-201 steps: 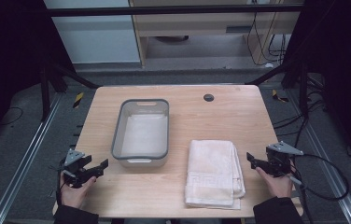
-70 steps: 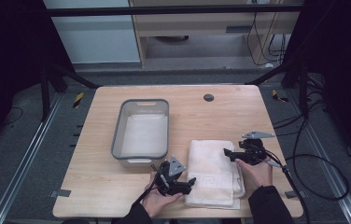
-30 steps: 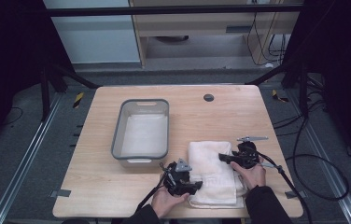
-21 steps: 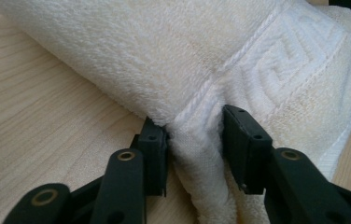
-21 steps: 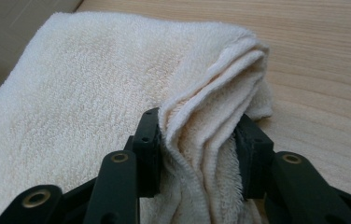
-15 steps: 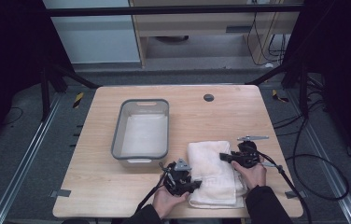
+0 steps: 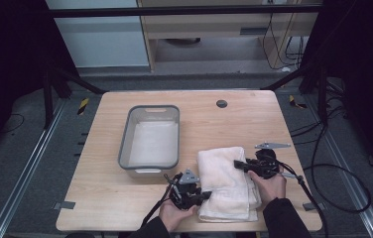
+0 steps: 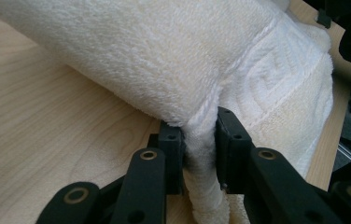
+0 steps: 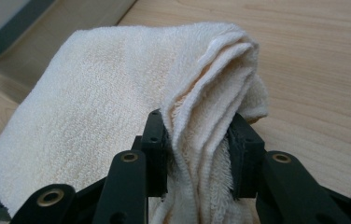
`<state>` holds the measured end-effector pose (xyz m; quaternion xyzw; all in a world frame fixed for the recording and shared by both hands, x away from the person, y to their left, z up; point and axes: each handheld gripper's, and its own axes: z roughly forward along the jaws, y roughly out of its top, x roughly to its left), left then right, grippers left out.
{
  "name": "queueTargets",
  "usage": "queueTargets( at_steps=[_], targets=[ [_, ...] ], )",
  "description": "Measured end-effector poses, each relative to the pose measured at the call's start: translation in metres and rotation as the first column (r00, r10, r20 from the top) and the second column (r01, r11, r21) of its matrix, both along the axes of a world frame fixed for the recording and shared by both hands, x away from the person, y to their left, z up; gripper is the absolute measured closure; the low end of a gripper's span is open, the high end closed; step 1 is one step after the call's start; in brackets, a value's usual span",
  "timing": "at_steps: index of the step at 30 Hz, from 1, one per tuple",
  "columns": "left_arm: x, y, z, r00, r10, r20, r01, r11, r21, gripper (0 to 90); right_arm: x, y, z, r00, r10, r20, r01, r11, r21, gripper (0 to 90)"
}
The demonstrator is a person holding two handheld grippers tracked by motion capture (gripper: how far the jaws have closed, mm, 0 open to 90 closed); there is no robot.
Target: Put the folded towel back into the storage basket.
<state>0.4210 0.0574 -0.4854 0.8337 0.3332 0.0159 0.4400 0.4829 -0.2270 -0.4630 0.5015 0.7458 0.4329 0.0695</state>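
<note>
A thick cream terry towel [image 7: 226, 181], looped pile with a woven key-pattern band along one hem, lies folded on the pale wood-grain table [image 7: 100, 198]. The left gripper [image 8: 200, 140] has its black jaws pinched on a rolled hem of it, cloth bulging above them. The right gripper [image 9: 198, 140] clasps several bunched layers between its jaws, bare tabletop beyond. A grey rounded plastic tub [image 7: 151, 139] sits just beside the towel. No writing is legible.

Left gripper [image 7: 203, 194] black, 2 jaws, brass-ringed pivots, grey 3-cornered plate, right gripper [image 7: 237, 164] alike, black trailing cables, dark sleeves
</note>
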Motion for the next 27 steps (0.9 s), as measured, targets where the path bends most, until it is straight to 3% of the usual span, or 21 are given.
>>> queueTargets(
  at_steps=[11, 27],
  targets=[
    [-0.003, 0.007, 0.024, 0.9987, 0.004, 0.051, -0.001, 0.9982, -0.06, 74.5, -0.009, 0.0, 0.028, 0.9957, -0.009, 0.093, 0.006, 1.0, 0.029, 65.1],
    [-0.005, 0.015, 0.049, 0.9935, 0.014, 0.113, -0.003, 0.9951, -0.099, 74.6, -0.015, 0.005, 0.055, 0.9851, -0.02, 0.171, 0.013, 0.999, 0.043, 65.1]
  ],
)
